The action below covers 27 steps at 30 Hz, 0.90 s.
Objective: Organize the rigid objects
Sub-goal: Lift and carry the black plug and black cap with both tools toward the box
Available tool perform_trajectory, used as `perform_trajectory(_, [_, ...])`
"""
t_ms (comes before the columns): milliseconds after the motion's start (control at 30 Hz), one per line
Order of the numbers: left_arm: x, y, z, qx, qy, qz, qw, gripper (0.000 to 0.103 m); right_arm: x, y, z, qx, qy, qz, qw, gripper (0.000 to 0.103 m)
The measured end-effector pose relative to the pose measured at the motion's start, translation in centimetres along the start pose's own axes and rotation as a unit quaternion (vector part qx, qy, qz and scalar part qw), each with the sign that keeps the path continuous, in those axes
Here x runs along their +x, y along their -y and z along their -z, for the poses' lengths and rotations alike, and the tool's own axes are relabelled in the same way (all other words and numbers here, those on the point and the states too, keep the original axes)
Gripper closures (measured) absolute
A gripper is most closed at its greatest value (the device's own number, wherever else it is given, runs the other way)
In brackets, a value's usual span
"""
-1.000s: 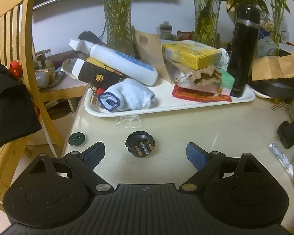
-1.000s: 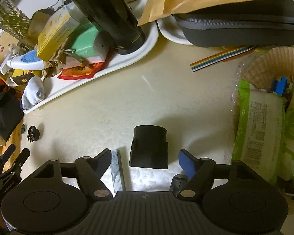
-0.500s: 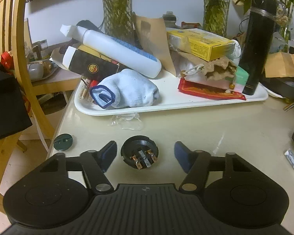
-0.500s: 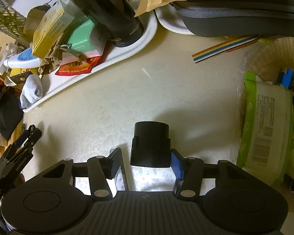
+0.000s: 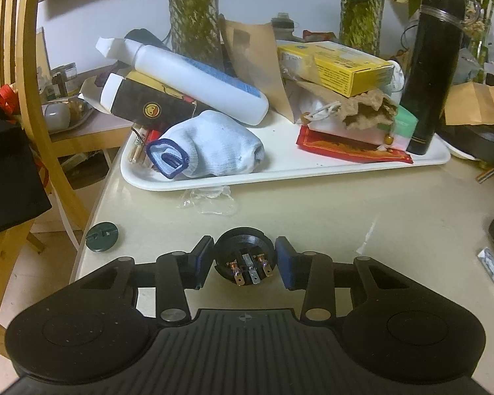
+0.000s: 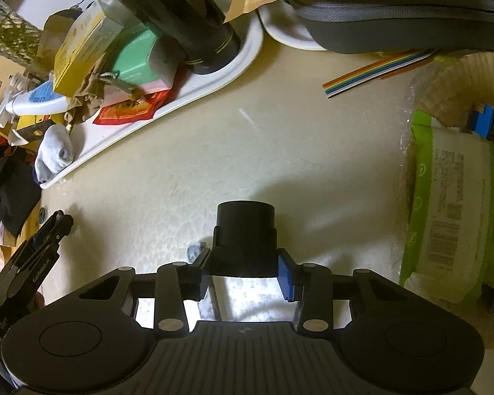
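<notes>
Fingers on both my grippers have closed in since a second ago, when each pair stood wide apart. My left gripper (image 5: 243, 261) now has its blue pads against the sides of the round black socket (image 5: 244, 255), which sat free on the table (image 5: 345, 217) ahead of it before; I read that as a grip. My right gripper (image 6: 243, 275) is clamped on the square base of the black adapter (image 6: 245, 238), formerly loose between its open fingers.

The socket's open face with its metal terminals turns up and back toward my left camera. The adapter's long axis runs straight away from the right camera, round end forward.

The socket sits near the table's left edge, with a green disc (image 5: 102, 231) just beside that edge. Bare tabletop lies between both grippers and the white tray (image 5: 313, 172); snack packets (image 6: 451, 210) crowd my right side.
</notes>
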<state>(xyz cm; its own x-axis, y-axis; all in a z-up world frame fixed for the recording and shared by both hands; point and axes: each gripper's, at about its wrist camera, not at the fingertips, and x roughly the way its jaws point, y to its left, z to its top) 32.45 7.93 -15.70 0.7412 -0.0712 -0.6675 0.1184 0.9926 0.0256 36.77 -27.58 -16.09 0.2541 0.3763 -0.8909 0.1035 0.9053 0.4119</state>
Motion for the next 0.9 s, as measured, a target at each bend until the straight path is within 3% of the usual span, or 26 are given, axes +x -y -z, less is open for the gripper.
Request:
perform_trajectory(400, [-1.2,0.9,-0.5,0.008,-0.008,0.003,0.9999,0.063,-1.1,-0.3,0.1,-0.013,0.028,0.004,1.0,0.059])
perform_trajectory(900, [-5.7,3.3,-1.2,0.013,-0.015,-0.014,0.9997,0.063,-4.0,-2.1,1.7,-0.071,0.074,0.014,0.995,0.059])
